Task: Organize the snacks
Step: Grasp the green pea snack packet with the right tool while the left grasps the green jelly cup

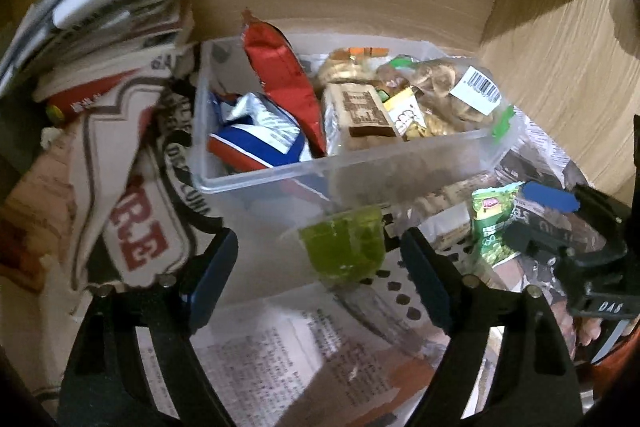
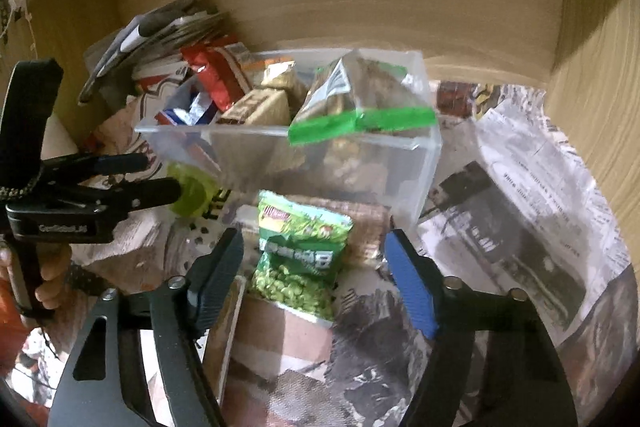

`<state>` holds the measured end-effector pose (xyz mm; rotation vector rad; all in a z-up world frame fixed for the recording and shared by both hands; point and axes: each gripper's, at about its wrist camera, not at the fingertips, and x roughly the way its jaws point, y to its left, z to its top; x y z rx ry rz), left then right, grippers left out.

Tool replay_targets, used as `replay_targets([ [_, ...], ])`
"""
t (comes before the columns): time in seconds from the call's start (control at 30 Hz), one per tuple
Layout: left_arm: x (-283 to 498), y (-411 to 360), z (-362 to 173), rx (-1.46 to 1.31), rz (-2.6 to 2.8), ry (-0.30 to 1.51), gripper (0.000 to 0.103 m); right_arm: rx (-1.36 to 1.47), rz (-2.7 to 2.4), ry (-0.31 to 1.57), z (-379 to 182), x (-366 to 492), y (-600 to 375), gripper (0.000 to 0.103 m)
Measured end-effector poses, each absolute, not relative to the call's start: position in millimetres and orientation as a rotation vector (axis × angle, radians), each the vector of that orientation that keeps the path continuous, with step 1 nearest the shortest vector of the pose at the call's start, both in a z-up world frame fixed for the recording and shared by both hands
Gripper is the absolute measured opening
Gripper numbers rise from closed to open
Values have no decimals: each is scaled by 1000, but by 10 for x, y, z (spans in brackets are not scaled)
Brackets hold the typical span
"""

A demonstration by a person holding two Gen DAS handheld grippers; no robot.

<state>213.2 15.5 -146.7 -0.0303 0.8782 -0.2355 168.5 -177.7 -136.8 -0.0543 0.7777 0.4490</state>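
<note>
A clear plastic bin (image 1: 344, 171) stands on a newspaper-lined shelf (image 2: 532, 211) inside a wooden cupboard, set toward the back wall. The bin holds several snacks: a red chip bag (image 1: 280, 75) standing upright at its left end, a blue and white packet (image 1: 260, 139) lying low beside it, a tan wrapped bar (image 1: 360, 111) in the middle, and a clear zip bag with a green seal (image 2: 360, 107) at the right end, its seal hanging over the front rim.

The left gripper (image 1: 320, 283) has its jaws spread wide, and a green jelly cup (image 1: 344, 247) lies between them, in front of the bin's near wall, touching neither finger.

The right gripper (image 2: 316, 267) is also spread wide, with a green pea snack packet (image 2: 300, 251) lying on the newspaper between its fingers, just in front of the bin.

A stack of folded papers (image 1: 100, 19) rests at the shelf's back left corner.
</note>
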Motion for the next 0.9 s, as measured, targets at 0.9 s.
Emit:
replay_targets([
  [0.9, 2095, -31, -1593, -85, -281, 884, 46, -55, 444, 732, -1295, 1598, -1745, 40],
])
